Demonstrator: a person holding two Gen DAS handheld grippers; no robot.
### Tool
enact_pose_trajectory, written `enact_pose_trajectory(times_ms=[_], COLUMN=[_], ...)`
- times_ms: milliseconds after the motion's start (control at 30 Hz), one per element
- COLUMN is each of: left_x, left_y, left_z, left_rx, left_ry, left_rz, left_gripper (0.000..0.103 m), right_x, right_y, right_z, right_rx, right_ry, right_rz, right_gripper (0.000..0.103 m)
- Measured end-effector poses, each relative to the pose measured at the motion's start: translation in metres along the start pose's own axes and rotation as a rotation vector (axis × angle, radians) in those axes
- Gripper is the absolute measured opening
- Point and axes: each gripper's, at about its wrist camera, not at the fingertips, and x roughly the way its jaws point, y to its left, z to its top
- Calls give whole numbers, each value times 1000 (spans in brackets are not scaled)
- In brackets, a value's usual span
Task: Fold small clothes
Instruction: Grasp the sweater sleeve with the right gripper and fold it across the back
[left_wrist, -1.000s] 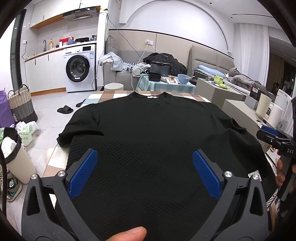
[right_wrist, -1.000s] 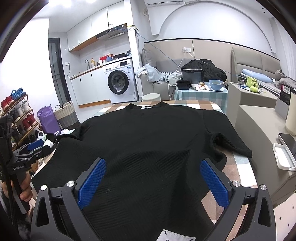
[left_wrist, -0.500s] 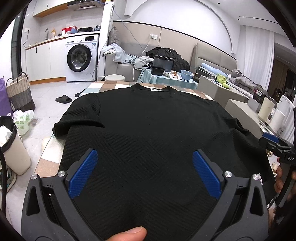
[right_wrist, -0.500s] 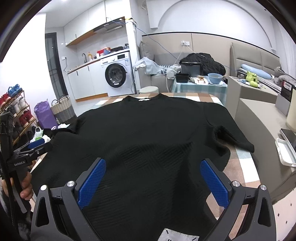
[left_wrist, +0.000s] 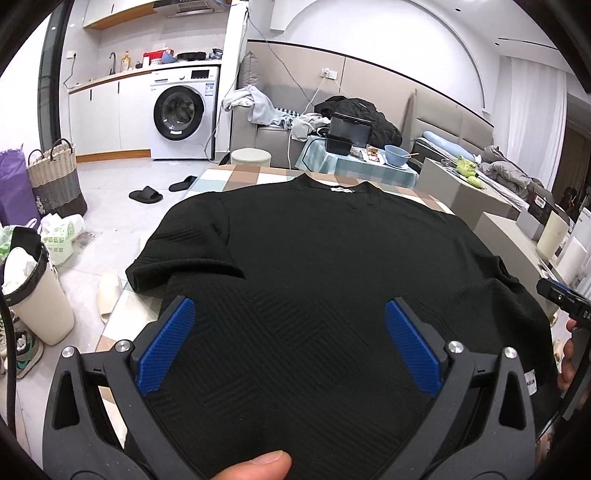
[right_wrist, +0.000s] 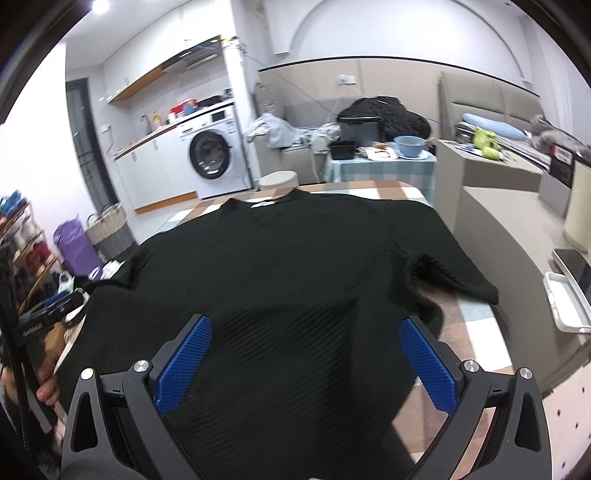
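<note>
Black sweater (left_wrist: 332, 280) flat on table, both grippers' fingers (left_wrist: 166, 343) released above hem

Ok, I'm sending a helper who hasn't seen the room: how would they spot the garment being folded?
Look for the checked table in front of the washing machine. Spread flat across it, neck toward the far end, lies the black short-sleeved top. Its ribbed, zigzag-textured knit and small white neck label distinguish it from the loose clothes heaped on the sofa behind.

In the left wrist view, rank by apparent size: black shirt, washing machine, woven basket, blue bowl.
1. black shirt
2. washing machine
3. woven basket, nearer the camera, so true size unsure
4. blue bowl
</note>
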Motion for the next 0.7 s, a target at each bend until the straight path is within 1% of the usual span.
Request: enact_pose_trajectory(times_ms=[100,167,233,300,367,400,433,500,533,567,633,700], left_x=[3,6,9,13,16,19,21,24,26,28,33,37], left_y=[3,9,16,24,31,34,36,38,39,39,38,38], left_z=[7,12,17,22,25,28,30,32,34,35,38,40], left_rx=[-10,-26,-47,-72,-85,-94,-100,-102,-99,-92,-75,-70], left_ry=[-6,-2,-5,-17,-19,-17,-15,-10,-7,-5,-1,-5], left_rz=[32,34,37,59,66,68,68,64,65,72,88,100], left_gripper=[102,102,102,102,102,102,100,96,91,87,86,86], right_x=[6,11,16,22,25,26,28,30,33,34,37,46], right_y=[-18,-32,-43,-58,-76,-86,-97,-114,-124,-129,-146,-172], right_z=[8,13,16,19,21,23,24,28,30,33,33,32], right_rx=[58,103,135,173,251,293,340,385,411,428,487,598], right_ry=[3,7,15,37,39,41,41,33,40,39,38,43], right_rz=[10,18,3,-21,-45,-42,-45,-68,-89,-88,-93,-79], right_gripper=[103,103,103,103,103,103,103,103,103,103,102,95])
